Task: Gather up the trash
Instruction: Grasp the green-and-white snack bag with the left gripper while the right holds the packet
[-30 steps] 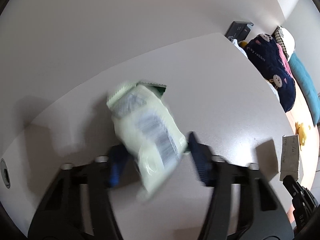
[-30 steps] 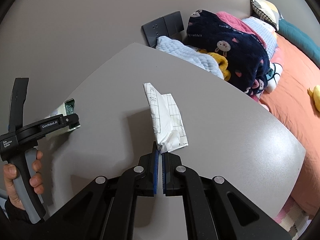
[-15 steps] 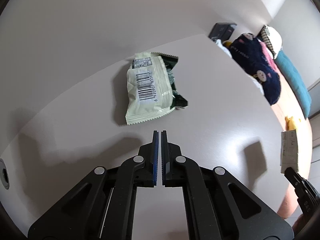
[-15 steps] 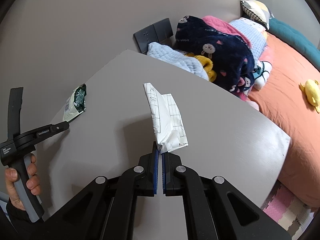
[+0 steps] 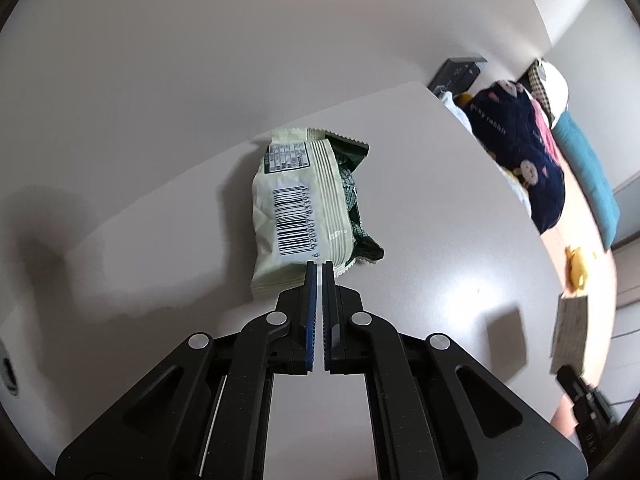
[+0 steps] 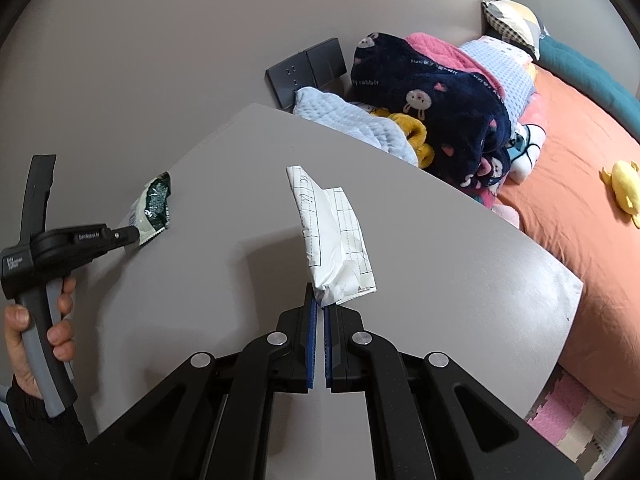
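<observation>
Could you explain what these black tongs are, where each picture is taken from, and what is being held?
There is no robot arm: a person holds a hand-squeezed gripper in each hand, each with a camera looking along its two fingers.

One picture looks along the left gripper. Its jaws are shut at the near edge of a pale green snack wrapper with a barcode, which lies on the grey table. Whether it pinches the wrapper's edge is hard to tell.

The other looks along the right gripper, which is shut on a piece of crumpled lined paper, held above the table. At that picture's left edge you see the person's left hand holding the other gripper at the wrapper. Bedding lies beyond the table.
</observation>
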